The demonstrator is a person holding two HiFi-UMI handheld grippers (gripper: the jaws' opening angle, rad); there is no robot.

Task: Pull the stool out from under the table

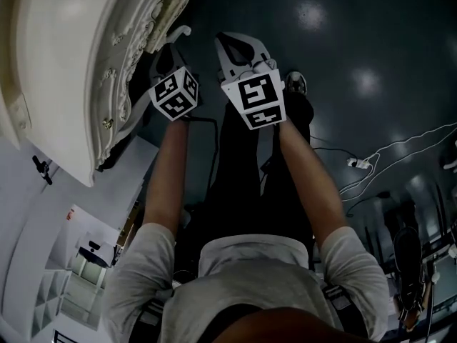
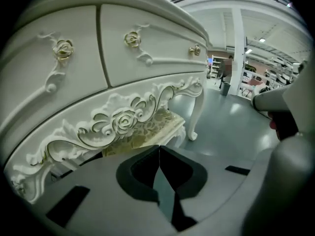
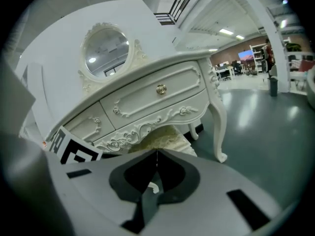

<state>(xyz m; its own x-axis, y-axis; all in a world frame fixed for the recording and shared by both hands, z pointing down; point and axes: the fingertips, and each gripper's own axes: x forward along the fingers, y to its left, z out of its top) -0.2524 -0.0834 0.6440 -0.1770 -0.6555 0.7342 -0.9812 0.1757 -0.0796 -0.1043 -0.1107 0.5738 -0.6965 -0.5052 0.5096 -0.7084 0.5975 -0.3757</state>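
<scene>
While both tools hang in front of the white table (image 2: 147, 48), neither holds anything. The left hand-held gripper (image 2: 158, 149) has its jaws pressed together with nothing between them, and the right hand-held gripper (image 3: 156, 154) is closed and empty in the same way.

The stool (image 2: 147, 129) sits ahead of the left hand-held gripper, just beyond its tips and slightly up from them. It is tucked under the carved skirt of the table, so only the patterned cushion and its white front rim show. From the right hand-held gripper the stool (image 3: 160, 139) also lies straight ahead, but further off, with more of the table (image 3: 147, 97) and its curved legs in view.

The left one looks nearer, so it probably has the shorter reach. The seat's long side appears to run along the table front, with its near rim facing both tools, so the pull should come straight back toward the person. The jaws would have to open first to take that rim. The skirt hangs close above the cushion, leaving little room, and the tips could knock the carving.
</scene>
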